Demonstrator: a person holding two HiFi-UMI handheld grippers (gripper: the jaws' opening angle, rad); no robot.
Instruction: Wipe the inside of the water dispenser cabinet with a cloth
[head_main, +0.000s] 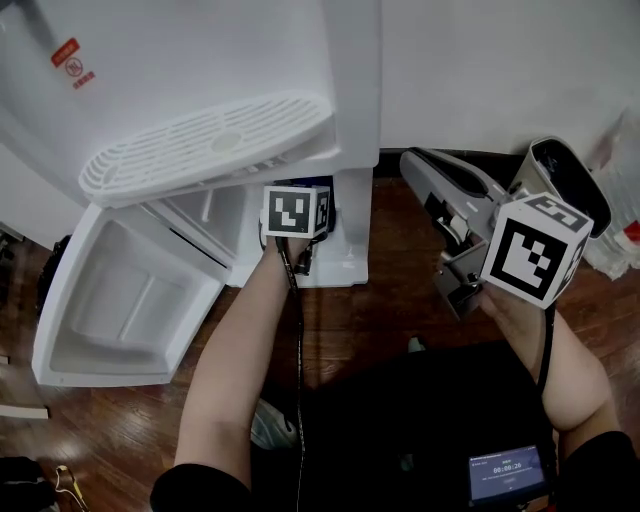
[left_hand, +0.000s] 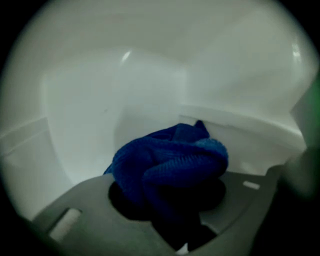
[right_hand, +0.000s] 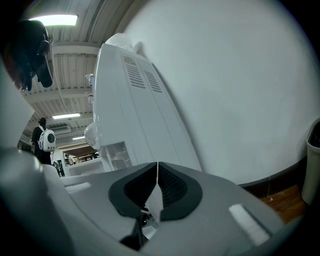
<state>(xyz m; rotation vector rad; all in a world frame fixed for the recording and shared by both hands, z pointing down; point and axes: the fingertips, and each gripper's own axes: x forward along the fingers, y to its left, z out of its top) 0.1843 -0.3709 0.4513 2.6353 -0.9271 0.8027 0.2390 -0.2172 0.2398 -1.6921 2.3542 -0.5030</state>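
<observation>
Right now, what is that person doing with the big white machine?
A person holds a gripper in each hand. The left gripper reaches into the open cabinet of the white water dispenser, its fingers shut on a bunched blue cloth. The cabinet door stands open at the left of the head view. The right gripper is held off to the side, fingers shut with nothing between them.

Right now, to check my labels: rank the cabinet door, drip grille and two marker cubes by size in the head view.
1. cabinet door
2. drip grille
3. right cube
4. left cube
The right cube sits nearer the camera, so the cubes' order is unsure.
</observation>
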